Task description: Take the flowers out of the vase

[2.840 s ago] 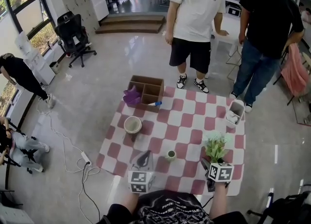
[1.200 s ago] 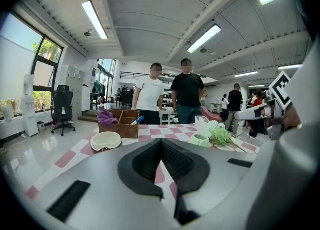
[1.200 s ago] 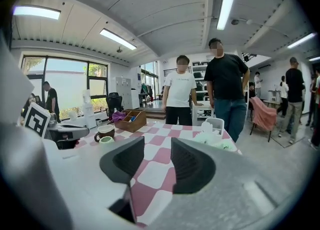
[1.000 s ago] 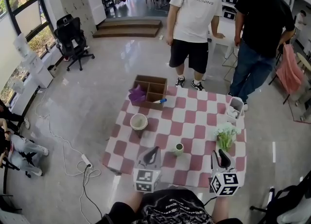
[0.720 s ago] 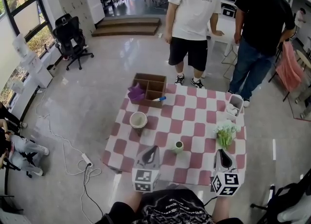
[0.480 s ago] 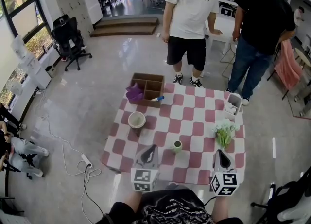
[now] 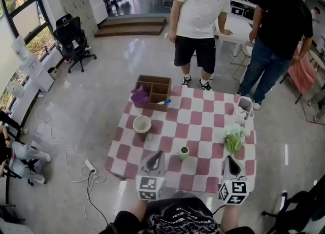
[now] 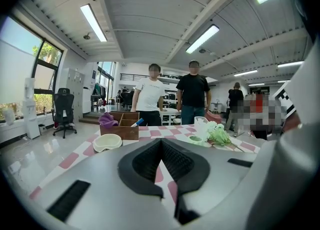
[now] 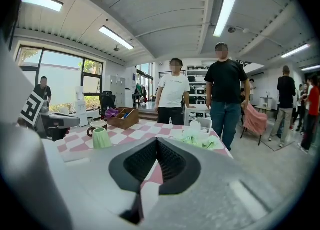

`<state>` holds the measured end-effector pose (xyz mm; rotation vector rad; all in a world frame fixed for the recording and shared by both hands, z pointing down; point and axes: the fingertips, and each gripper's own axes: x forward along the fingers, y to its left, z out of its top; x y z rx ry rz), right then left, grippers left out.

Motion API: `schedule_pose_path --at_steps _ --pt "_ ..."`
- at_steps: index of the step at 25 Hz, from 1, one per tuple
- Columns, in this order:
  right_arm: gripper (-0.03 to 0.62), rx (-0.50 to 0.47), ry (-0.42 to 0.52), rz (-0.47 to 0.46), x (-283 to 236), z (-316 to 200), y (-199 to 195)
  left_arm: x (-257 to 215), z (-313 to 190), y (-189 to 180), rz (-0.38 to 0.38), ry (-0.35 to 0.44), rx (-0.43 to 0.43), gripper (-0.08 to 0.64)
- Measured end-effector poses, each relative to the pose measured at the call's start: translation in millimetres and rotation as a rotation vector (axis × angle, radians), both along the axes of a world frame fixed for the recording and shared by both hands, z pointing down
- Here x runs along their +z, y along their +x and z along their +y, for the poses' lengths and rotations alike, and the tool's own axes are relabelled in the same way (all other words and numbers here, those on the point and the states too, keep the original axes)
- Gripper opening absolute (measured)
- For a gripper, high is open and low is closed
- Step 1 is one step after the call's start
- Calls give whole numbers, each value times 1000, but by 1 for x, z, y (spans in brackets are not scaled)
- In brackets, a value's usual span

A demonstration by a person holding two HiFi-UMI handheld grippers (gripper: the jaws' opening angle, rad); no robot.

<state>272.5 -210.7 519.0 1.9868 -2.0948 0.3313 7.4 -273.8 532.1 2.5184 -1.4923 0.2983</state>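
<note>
A bunch of pale green and white flowers (image 7: 234,137) lies on the checked tablecloth (image 7: 200,121) near the right edge, also visible in the right gripper view (image 9: 200,139) and the left gripper view (image 8: 218,135). The small green vase (image 7: 183,152) stands upright near the table's front middle, with nothing in it. My right gripper (image 7: 231,158) is shut and empty, just short of the flowers and not touching them. My left gripper (image 7: 160,154) is shut and empty at the front, left of the vase.
A cream bowl (image 7: 141,124) sits at the table's left. A wooden compartment box (image 7: 153,92) with a purple cloth stands at the far left corner, a white basket (image 7: 245,109) at the far right. Two people (image 7: 199,20) stand beyond the table. Cables (image 7: 89,166) lie on the floor, left.
The flowers, earlier upright in my right gripper, now lie on the cloth. The right gripper's fingers, apart one second ago, have come together. The left gripper has stayed put.
</note>
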Motion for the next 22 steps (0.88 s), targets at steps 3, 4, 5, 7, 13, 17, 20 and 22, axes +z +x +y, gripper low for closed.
schedule_pose_path --at_steps 3,4,5,7,13,17,20,22 --pt "6 -2 -3 3 1 0 1 1 0 0 -3 -2 -1 11" --pt "6 -2 -3 5 2 -1 1 1 0 1 -2 -4 -1 11" --pt "6 -1 -3 6 2 -1 2 1 -1 1 -1 -5 -2 11" --pt "6 0 -3 7 2 -2 4 1 -1 1 1 -8 -4 11" --pt "6 2 -4 9 5 -1 9 3 -2 4 -7 -12 2 11" --pt "6 1 -9 16 6 1 10 5 -1 5 -8 -19 2 11" --pt "6 10 -11 18 10 1 12 7 -2 5 -11 -21 3 11" --pt "6 17 -13 19 13 0 13 9 -3 4 -17 -22 4 11"
